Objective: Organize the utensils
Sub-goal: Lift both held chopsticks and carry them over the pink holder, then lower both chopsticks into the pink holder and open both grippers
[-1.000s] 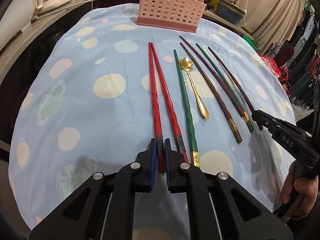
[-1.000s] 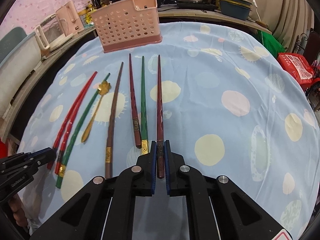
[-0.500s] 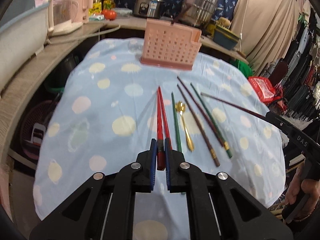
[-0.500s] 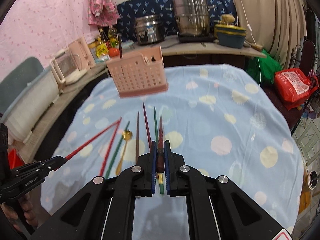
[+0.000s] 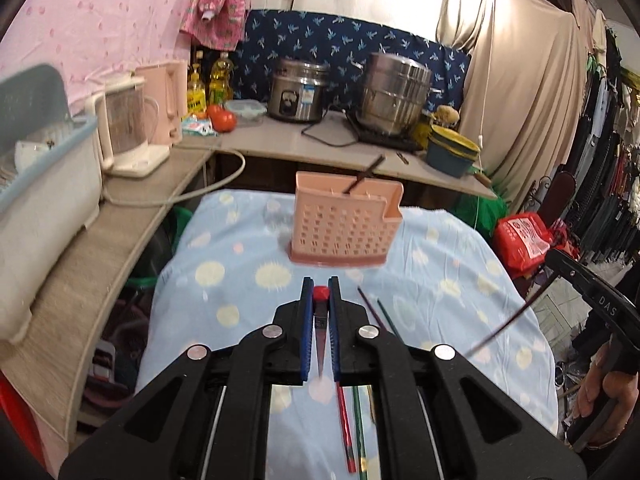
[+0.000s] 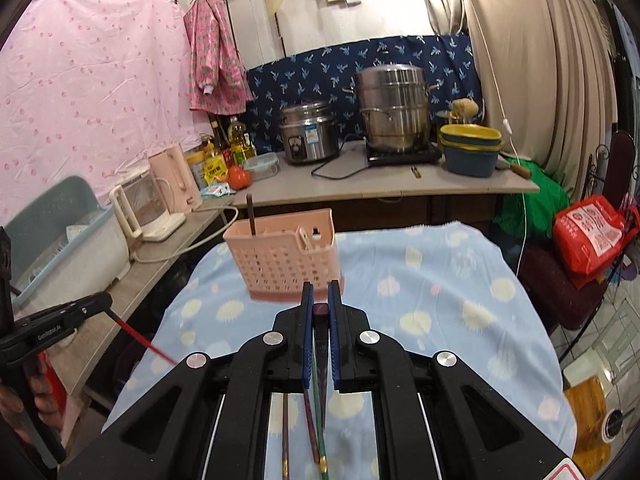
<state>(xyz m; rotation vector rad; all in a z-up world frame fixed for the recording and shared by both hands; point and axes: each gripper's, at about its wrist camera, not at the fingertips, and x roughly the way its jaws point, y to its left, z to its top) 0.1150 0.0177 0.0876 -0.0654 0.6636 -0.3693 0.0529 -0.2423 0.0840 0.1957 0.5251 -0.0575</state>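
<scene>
My left gripper [image 5: 320, 286] is shut on the end of a red chopstick [image 5: 320, 294], held high above the spotted blue tablecloth [image 5: 240, 280]. My right gripper [image 6: 321, 292] is shut on a dark maroon chopstick [image 6: 321, 310], raised alike. The pink slotted utensil basket [image 5: 346, 220] stands ahead at the table's far edge with one dark utensil [image 5: 362, 178] leaning in it. Below the left fingers lie another red chopstick [image 5: 344, 420] and a green one [image 5: 358, 420]. Below the right fingers lie brown [image 6: 285, 432], maroon [image 6: 310, 420] and green [image 6: 320, 420] chopsticks.
Behind the table runs a counter [image 5: 320, 148] with a rice cooker [image 5: 298, 92], a steel pot [image 5: 396, 96], a blue-and-yellow tub [image 5: 452, 152], kettles [image 5: 128, 128] and a dish rack [image 5: 44, 168]. A red bag [image 5: 524, 240] and hanging clothes are at the right.
Both grippers have risen well off the table, each carrying its chopstick, and tilted up so the basket and the counter now fill the views. The other utensils stay on the cloth.
</scene>
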